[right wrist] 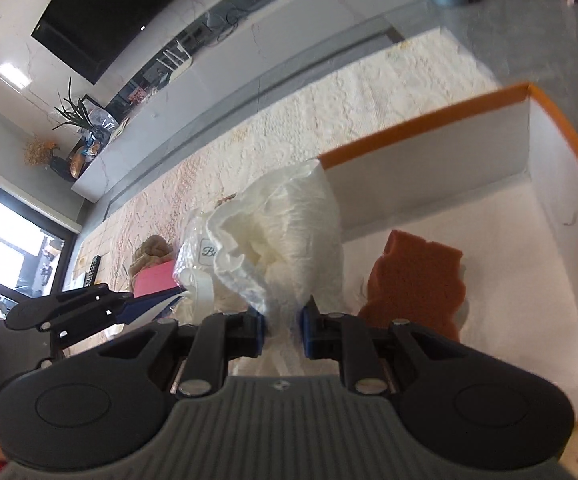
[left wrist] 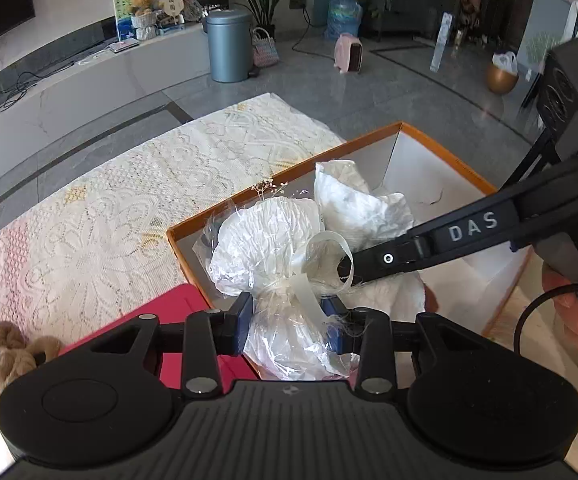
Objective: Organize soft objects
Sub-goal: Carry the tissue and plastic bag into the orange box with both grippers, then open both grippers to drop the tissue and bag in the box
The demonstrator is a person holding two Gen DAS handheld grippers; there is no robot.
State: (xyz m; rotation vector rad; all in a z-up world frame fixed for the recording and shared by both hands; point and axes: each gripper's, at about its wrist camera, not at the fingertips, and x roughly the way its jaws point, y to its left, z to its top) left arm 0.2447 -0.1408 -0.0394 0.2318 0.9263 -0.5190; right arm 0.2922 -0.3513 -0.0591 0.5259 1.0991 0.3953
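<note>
Left gripper (left wrist: 289, 320): closed on the clear-wrapped white bundle (left wrist: 265, 240).
Right gripper (right wrist: 283, 326): clamped narrowly on white crinkled fabric (right wrist: 289, 232).
Orange-rimmed box (right wrist: 429, 128): bundle held over near-left corner.

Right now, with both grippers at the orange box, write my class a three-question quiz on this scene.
1. True or false: the left gripper is shut on a clear plastic-wrapped white bundle.
2. What rust-coloured thing lies on the floor of the orange box?
A. a sponge
B. a ball
C. a shoe
3. Fill in: the right gripper pinches a crinkled white ____.

Key
1. True
2. A, the sponge
3. bag; it hangs over the box wall.
</note>
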